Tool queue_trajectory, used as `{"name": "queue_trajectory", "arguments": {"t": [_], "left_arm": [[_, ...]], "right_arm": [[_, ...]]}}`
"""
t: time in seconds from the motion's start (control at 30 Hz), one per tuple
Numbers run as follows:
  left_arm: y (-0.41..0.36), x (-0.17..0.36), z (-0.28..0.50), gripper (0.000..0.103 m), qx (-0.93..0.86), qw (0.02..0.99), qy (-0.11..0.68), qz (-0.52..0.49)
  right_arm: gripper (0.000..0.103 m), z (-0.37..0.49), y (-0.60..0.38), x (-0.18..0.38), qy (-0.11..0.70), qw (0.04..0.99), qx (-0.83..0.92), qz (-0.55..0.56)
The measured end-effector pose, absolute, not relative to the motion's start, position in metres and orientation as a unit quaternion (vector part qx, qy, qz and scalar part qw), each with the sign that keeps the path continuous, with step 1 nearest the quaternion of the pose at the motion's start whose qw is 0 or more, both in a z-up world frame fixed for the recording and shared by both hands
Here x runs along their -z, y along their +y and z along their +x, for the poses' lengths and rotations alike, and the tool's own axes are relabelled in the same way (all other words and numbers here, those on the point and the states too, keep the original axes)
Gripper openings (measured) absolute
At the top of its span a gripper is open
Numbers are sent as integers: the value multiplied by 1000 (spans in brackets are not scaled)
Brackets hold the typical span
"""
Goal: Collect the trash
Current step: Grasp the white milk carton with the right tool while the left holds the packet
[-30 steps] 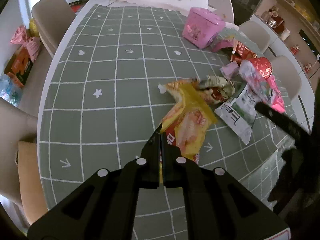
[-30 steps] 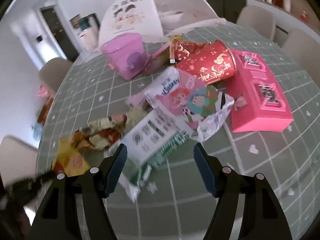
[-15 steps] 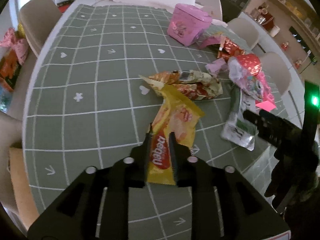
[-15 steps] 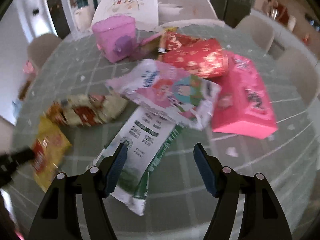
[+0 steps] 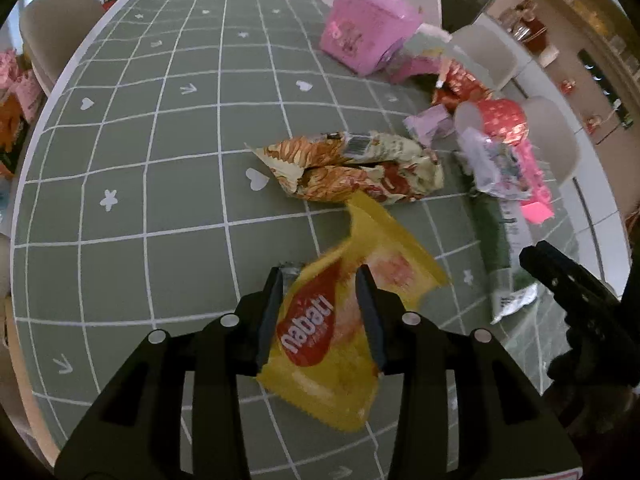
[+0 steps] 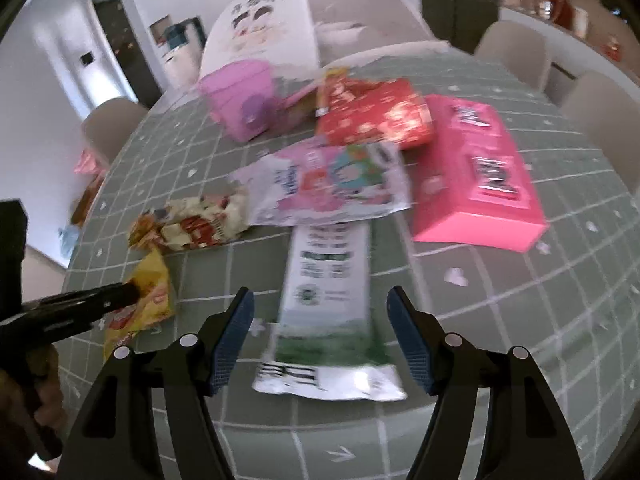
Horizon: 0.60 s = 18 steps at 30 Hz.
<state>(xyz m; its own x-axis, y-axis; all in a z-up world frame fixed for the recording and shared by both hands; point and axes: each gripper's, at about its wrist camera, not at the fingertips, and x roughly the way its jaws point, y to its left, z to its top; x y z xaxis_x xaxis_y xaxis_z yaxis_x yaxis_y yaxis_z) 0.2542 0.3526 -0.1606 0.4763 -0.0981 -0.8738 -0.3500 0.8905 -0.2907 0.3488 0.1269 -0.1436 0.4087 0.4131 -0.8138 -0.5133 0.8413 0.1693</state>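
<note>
The left gripper point(image 5: 322, 312) has just been opening; its black jaws now stand partly apart with a glossy yellow wrapper point(image 5: 332, 332) between them, and whether the pads still press the film cannot be told. The wrapper is thin crinkled plastic with a red oval logo and a serrated end, near the table's point(image 5: 120, 200) near edge. Beyond it, toward the middle, lies a crumpled orange-and-cream foil packet point(image 5: 356, 170), creased and lumpy. The right gripper point(image 6: 320, 332) holds its blue ribbed pads wide apart, gripping nothing, either side of a flat white-and-green pouch point(image 6: 328, 312) lying lengthwise near the near edge. Past the pouch is a shiny pink printed bag point(image 6: 324, 184), a stiff pink carton point(image 6: 480, 176) toward the right edge, a red patterned cup point(image 6: 376, 120) on its side, and a rounded pink tub point(image 6: 244, 100) near the far edge. The table wears a matte grey-green cloth ruled in white squares.
</note>
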Motion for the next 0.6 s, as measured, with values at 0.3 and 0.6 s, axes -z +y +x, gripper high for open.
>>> {"name": "queue_trajectory", "arguments": {"t": [0.3, 0.6], "left_arm": [[350, 157, 260, 6, -65, 837, 507, -198], [345, 146, 259, 3, -62, 845, 498, -186]], "right_arm": [[65, 360, 151, 150, 462, 844, -257, -86], [65, 382, 155, 173, 490, 834, -234, -93]]}}
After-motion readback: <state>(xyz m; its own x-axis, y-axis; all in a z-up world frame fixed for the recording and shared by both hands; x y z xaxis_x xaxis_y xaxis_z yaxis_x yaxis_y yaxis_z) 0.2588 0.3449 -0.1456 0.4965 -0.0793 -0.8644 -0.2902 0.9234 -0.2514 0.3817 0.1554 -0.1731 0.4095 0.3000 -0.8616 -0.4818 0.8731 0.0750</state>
